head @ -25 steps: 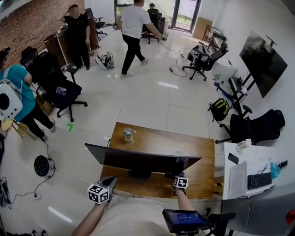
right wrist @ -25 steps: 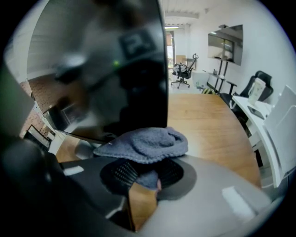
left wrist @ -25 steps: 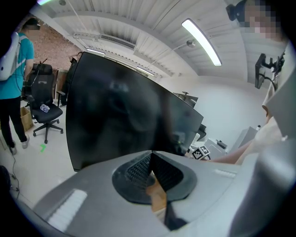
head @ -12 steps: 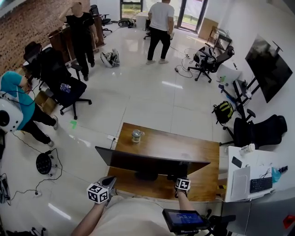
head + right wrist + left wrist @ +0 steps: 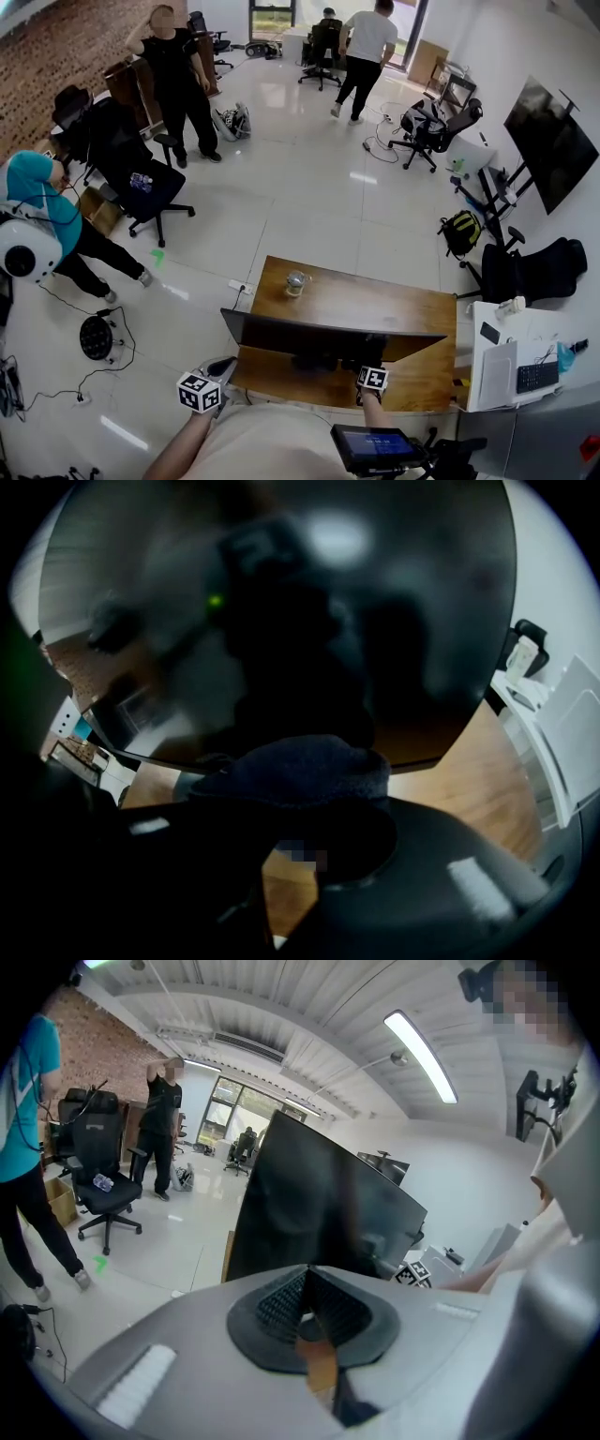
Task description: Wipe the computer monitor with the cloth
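The black monitor [image 5: 328, 336] stands on a wooden table [image 5: 412, 319], its screen facing me. A dark cloth [image 5: 300, 766] is bunched between the jaws of my right gripper [image 5: 305, 794], which is shut on it. The cloth sits close against the lower part of the dark screen [image 5: 281, 621], which fills the right gripper view. In the head view the right gripper [image 5: 368, 364] is at the screen's lower right. My left gripper [image 5: 223, 367] hangs off the monitor's left corner, apart from it. Its jaws meet with nothing between them [image 5: 305, 1283], and the screen [image 5: 319, 1204] lies ahead.
A glass jar [image 5: 296, 282] stands behind the monitor on the table. A white desk [image 5: 497, 361] with a laptop and keyboard adjoins at the right. Office chairs [image 5: 150, 192], a backpack [image 5: 462, 232] and several people occupy the tiled floor beyond.
The head view has shifted, so the table and monitor sit further right in the picture. The person in white has walked off toward the far door. Both grippers keep their places by the monitor.
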`<state>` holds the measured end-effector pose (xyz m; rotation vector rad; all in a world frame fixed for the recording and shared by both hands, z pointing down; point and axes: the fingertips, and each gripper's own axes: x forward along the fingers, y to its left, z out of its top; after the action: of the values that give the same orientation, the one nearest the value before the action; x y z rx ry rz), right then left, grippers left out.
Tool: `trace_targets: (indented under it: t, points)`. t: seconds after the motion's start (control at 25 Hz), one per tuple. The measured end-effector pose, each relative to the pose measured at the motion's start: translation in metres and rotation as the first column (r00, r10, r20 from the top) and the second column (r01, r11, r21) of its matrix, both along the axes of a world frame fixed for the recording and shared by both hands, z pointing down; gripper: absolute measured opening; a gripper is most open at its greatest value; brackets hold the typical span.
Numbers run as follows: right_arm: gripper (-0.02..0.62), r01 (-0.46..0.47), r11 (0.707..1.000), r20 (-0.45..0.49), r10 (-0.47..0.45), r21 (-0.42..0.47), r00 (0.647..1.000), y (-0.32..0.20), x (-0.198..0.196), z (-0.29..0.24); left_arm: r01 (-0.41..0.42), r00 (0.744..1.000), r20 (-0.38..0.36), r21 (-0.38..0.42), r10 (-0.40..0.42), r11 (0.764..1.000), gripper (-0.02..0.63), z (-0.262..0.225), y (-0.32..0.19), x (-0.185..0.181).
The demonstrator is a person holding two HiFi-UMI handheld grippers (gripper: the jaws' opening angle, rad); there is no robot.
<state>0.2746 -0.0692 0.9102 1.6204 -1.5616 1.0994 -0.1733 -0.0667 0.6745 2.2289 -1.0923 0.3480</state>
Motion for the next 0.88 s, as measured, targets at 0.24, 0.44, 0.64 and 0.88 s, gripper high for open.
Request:
trace_targets:
  t: [0.24, 0.44, 0.64, 0.88]
  points:
    - [0.087, 0.003, 1.000, 0.010, -0.003, -0.017, 1.000, -0.001, -0.030, 0.002, 0.000, 1.000, -0.005, -0.003, 0.000, 1.000, 0.003, 0.001, -0.003, -0.026]
    - [0.087, 0.011, 1.000, 0.006, -0.010, -0.013, 1.000, -0.004, -0.053, 0.000, -0.013, 1.000, -0.014, -0.004, 0.012, 1.000, 0.003, 0.001, -0.004, -0.040]
    - [0.087, 0.015, 1.000, -0.016, -0.016, -0.010, 1.000, -0.008, -0.067, -0.006, -0.020, 1.000, -0.013, -0.002, 0.020, 1.000, 0.003, 0.003, -0.007, -0.055]
    - [0.087, -0.001, 1.000, 0.009, 0.001, -0.019, 1.000, -0.007, -0.084, -0.005, -0.032, 0.999, -0.014, 0.005, 0.032, 0.999, 0.003, 0.000, -0.011, -0.062]
